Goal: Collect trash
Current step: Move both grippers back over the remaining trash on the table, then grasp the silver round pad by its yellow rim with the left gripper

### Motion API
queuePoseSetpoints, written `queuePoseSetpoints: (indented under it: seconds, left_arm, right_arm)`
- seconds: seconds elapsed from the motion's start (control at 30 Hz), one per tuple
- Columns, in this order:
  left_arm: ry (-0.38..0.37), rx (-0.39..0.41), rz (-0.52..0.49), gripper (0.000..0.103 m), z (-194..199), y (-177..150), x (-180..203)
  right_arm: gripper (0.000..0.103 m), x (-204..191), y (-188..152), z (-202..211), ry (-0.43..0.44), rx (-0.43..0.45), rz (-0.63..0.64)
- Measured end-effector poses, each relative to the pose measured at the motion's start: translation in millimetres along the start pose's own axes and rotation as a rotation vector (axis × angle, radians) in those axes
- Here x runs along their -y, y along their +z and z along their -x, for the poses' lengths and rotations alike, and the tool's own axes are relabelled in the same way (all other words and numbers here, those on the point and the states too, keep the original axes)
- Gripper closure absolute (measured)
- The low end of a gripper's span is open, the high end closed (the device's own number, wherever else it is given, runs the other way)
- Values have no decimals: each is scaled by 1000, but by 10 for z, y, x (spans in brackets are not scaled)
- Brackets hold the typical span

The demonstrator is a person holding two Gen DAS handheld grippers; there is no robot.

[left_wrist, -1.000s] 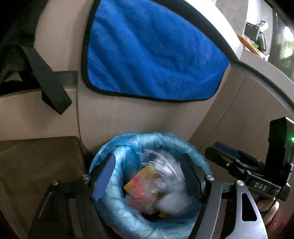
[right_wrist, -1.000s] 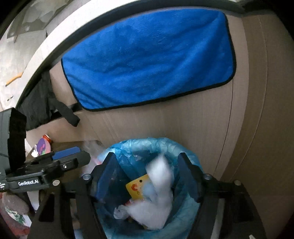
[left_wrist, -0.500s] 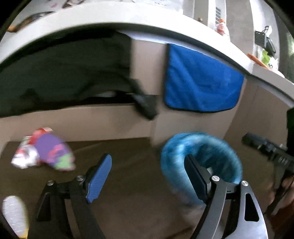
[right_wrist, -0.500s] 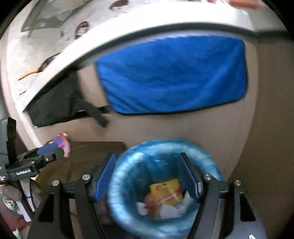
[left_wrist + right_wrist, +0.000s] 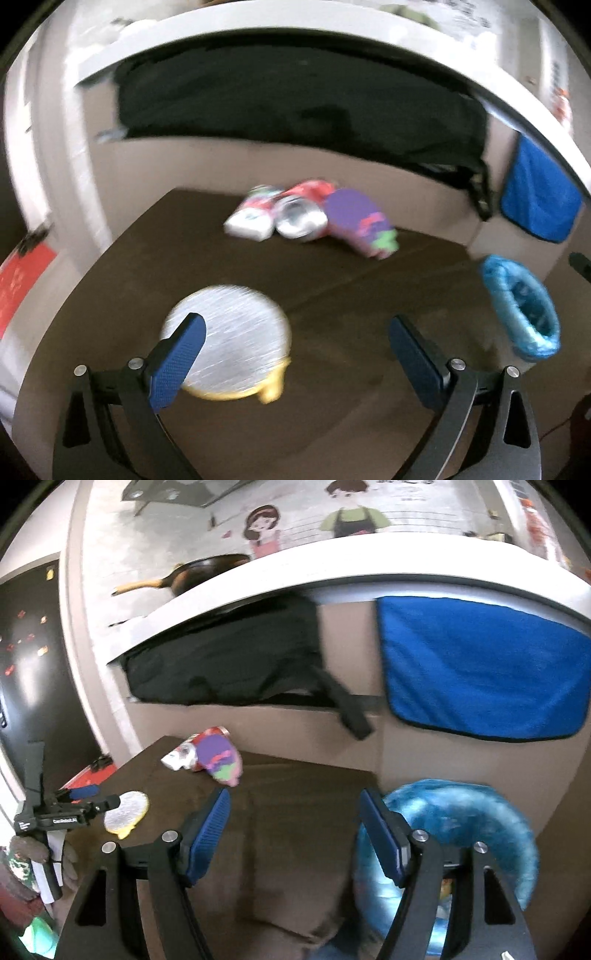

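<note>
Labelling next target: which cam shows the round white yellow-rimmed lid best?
Left wrist: the round white yellow-rimmed lid is large and close, though blurred, its left edge behind a pad. Right wrist shows it small, far left.

Wrappers (image 5: pixel 310 218) at mat (image 5: pixel 332 387) rear; lid (image 5: pixel 227 339) near front-left; bin (image 5: pixel 521 310) right of mat.

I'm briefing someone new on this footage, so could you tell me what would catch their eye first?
Probably the crumpled colourful wrappers lying at the far side of the brown mat. Nearer, a round silver lid with a yellow rim lies just ahead of the left gripper, whose fingers are opening. The blue-lined bin stands to the right.
</note>
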State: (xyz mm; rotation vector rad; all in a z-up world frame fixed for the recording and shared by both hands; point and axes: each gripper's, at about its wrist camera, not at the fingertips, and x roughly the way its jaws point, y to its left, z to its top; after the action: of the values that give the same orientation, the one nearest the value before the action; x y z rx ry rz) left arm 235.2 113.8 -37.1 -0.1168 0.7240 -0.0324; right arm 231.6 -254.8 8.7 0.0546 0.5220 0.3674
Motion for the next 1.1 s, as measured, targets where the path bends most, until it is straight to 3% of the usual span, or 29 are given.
queuePoseSetpoints:
  seconds: [0.07,0.23,0.4,0.6,0.63,0.7,0.73,0.8,0.93,1.1]
  left_arm:
    - [41,-10,62,4,-2,-80,-248]
    - [39,-72,185,5,-136,-178,-633]
    - [73,-147,258,28,-329,-242,-836]
    - [102,-176,320,34,-414,-203,-873]
    - [106,-177,319,35,-437,-186,-855]
    - [105,-178,298,67,-480,-161,-814]
    - [93,-177,295,67,-489,-158,-790]
    - [67,-153,294,85,-460,-134,-768]
    - [10,-61,234,87,-235,2,-637]
    - [-56,-20,158,88,-74,167,-431]
  right_arm:
    - [34,-138,-14,-70,15,-17,21]
    - [34,-381,-68,-258,44,-62,55]
    - [34,-503,-142,-399,58,-97,67]
    - [34,-532,-187,-547,62,-131,61]
    - [34,-536,-189,-576,66,-136,55]
    - [34,-551,-191,-618,72,-144,48]
    - [34,-565,-194,-644,76,-148,47]
    - [34,-596,-204,-685,80,-156,51]
    - [34,-661,-223,-745,85,-172,66]
    - [34,-631,-234,-823,97,-191,43]
